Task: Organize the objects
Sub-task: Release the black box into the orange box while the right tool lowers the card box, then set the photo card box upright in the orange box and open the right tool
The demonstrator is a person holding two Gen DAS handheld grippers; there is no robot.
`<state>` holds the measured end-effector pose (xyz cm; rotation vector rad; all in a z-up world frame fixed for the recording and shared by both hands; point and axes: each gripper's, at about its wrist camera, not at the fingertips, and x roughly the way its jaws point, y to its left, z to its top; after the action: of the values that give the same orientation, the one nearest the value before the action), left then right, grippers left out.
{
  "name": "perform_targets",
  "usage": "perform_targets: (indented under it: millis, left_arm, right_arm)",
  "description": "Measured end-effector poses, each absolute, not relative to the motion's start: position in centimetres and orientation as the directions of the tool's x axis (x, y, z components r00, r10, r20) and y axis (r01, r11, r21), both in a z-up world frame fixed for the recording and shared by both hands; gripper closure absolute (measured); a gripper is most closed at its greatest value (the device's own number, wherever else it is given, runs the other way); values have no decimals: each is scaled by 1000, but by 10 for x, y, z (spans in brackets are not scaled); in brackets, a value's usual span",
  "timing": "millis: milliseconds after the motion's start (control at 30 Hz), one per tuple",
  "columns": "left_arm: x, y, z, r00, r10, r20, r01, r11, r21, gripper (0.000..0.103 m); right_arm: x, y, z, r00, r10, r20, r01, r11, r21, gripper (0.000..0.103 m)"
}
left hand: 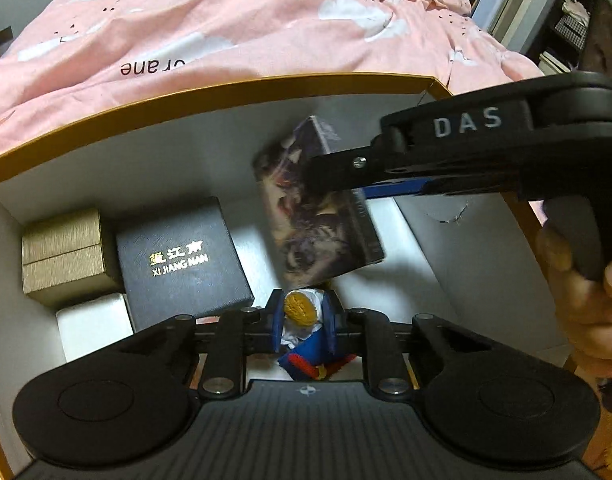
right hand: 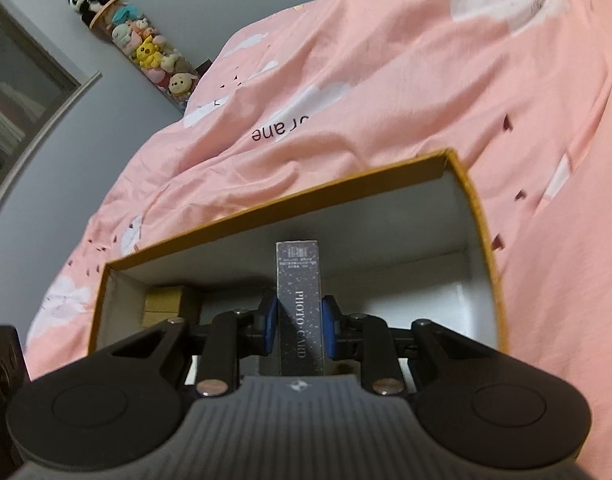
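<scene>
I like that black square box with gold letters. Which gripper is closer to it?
Left. The left gripper, shut on a small toy figure, sits right beside the black square box with gold letters. The right gripper holds a photo card box farther off.

Both grippers are matte black with ribbed grey tops, round side discs, silver screws and blue pads [left hand: 333,322]. The right gripper [left hand: 338,176] reads "DAS" in grey letters.

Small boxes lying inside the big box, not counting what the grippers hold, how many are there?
3: gold box far left, black box beside it, white box nearer the camera. The left gripper may hide more.
</scene>
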<state>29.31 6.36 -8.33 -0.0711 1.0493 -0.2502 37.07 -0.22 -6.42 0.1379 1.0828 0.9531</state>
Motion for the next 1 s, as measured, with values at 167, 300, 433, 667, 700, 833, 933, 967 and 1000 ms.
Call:
perform_targets:
  millis: [167,300,433,667,700,833,933,967,1000]
  left_arm:
    - [290,67,-83,465,-248,-850,164,967,-192,81]
    - [289,69,-84,463,-253,-849,157,967,-203,81]
    - [289,70,-84,460,-254,-851,151,967,-208,81]
    - [284,70,-82,463,-261,-847,145,965,-218,81]
    - [283,70,-82,464,-262,-846,146,965,-219,81]
    - [282,69,-81,464,-268,-845,153,963,-221,81]
    - [280,70,-81,463,-272,-843,158,962,-224,82]
    - [281,70,-81,463,-273,-843,162,961,-222,82]
    - [282,70,-82,462,-273,-844,166,961,-220,82]
  right_arm:
    - [373,6,-75,74,738,-671,-551,591,589,79]
    - [374,14,-85,39,733,-679,-547,584,600,78]
    - [378,21,-95,22,708,-706,-552,597,582,79]
    - [367,28,-93,25,643,-766,-625,608,490,68]
    - [366,27,-92,22,639,-769,-631,605,485,67]
    - [363,23,-86,9,624,-782,-657,593,465,61]
    - [362,25,-87,-6,594,-805,-667,597,446,61]
    - [363,26,-89,-9,584,-812,-666,602,440,60]
    - [363,27,-92,-12,575,-818,-665,606,436,60]
